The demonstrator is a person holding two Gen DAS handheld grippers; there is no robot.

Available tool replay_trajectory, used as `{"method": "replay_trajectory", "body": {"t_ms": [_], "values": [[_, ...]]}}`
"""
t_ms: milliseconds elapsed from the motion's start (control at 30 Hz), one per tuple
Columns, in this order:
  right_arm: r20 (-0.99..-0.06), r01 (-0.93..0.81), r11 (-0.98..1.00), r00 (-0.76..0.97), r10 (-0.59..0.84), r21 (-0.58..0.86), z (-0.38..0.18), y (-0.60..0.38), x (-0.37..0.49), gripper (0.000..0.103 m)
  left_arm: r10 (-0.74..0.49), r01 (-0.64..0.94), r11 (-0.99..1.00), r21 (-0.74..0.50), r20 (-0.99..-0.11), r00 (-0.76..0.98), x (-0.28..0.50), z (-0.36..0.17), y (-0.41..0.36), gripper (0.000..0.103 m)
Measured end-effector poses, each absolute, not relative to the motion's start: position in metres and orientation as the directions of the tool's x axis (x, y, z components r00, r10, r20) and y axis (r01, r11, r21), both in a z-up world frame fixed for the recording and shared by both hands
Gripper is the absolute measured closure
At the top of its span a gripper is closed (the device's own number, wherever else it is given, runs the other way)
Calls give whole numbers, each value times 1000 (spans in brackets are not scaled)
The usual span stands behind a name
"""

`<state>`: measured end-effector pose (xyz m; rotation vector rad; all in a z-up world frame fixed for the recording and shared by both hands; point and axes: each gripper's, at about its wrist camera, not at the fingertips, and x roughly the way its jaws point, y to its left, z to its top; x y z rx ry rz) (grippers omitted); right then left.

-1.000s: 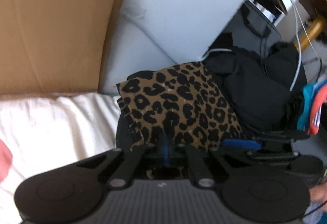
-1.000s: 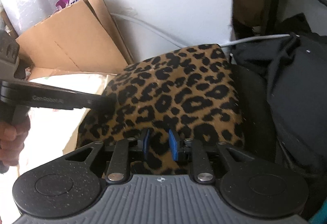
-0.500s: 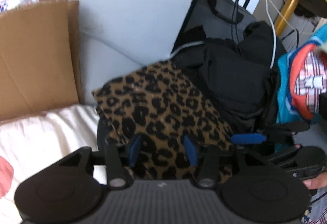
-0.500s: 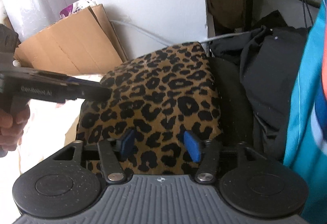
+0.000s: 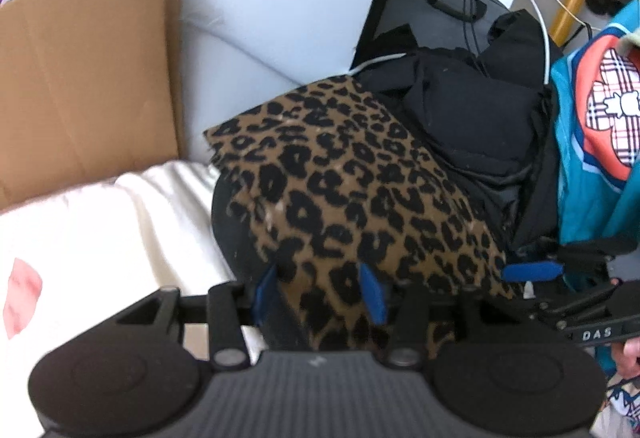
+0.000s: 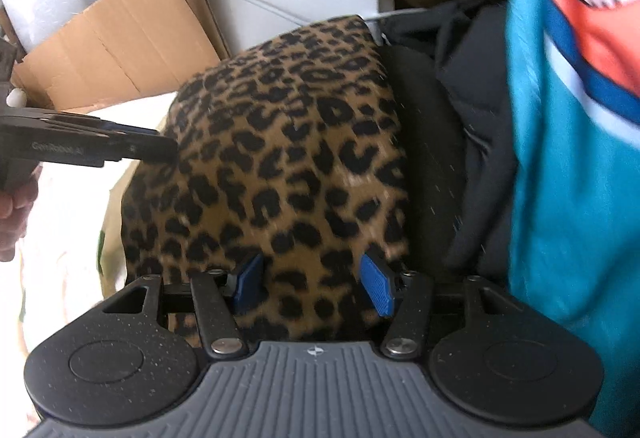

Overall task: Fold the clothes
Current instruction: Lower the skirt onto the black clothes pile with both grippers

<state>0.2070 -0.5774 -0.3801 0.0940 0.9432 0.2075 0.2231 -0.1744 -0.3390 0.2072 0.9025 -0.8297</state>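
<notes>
- Straight ahead of the left gripper (image 5: 318, 292) lies the leopard-print cloth (image 5: 352, 198), folded into a flat piece on a dark surface; its near edge sits between the two blue pads, which stand wide apart and pinch nothing.
- One second ago these pads were pressed together on the cloth's near edge; half a second ago they had already parted, and now the gap is much the same.
- Right of the left gripper, the right gripper (image 5: 532, 272) shows from the side at the cloth's right corner.
- Beyond the cloth to the right sits a heap of black clothes (image 5: 472, 118), and further right a teal garment (image 5: 592, 158) with an orange and plaid print; the earlier left view showed only a sliver of it.
- Left of the left gripper are a white cloth (image 5: 80, 222) and a cardboard box (image 5: 84, 78).
- Seen from its own camera, the right gripper (image 6: 316, 284) also stands wide, its pads either side of the cloth's (image 6: 288, 142) near edge; a second ago they were close together.
- Left of it, the left gripper (image 6: 160, 148) reaches to the cloth's edge, held by a hand (image 6: 14, 214).
- Filling the right side of this view is the teal garment (image 6: 568, 178), absent there a second ago.
</notes>
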Motion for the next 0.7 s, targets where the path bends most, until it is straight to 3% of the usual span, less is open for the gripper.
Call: {"method": "replay_trajectory", "body": {"t_ms": [167, 433, 700], "values": [[-787, -70, 981, 588, 187, 181, -378, -587, 191, 43, -548, 685, 700, -205, -768, 330, 211, -339, -161, 58], [-744, 31, 965, 643, 179, 259, -371, -577, 168, 46, -539, 607, 743, -283, -790, 291, 186, -350, -148, 51], [-789, 87, 945, 576, 211, 316, -391, -560, 166, 48, -525, 538, 764, -355, -827, 199, 167, -378, -142, 47]]}}
